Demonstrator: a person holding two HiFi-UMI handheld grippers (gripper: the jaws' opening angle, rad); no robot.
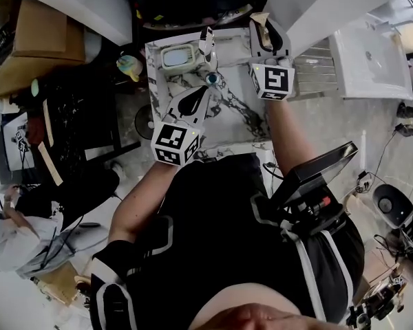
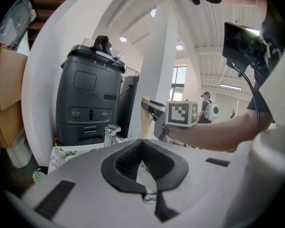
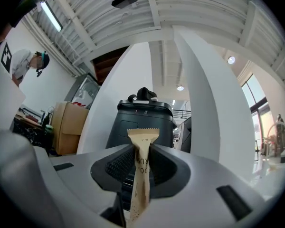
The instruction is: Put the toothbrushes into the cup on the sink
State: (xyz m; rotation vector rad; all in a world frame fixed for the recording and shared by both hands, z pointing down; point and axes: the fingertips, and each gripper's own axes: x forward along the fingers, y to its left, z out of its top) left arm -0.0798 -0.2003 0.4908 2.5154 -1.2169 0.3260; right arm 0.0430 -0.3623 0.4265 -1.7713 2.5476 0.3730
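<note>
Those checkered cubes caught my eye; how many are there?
2. One cube rides on the left hand-held gripper, the other cube on the right hand-held gripper. None seems hidden.

- We take this for a lab or workshop hall, with a white ribbed ceiling (image 3: 194, 6) overhead.
- We see brown cardboard boxes (image 1: 27, 43), a tall dark grey machine (image 2: 88, 99) and black cables (image 1: 380, 160) across the pale floor (image 1: 334, 126).
</note>
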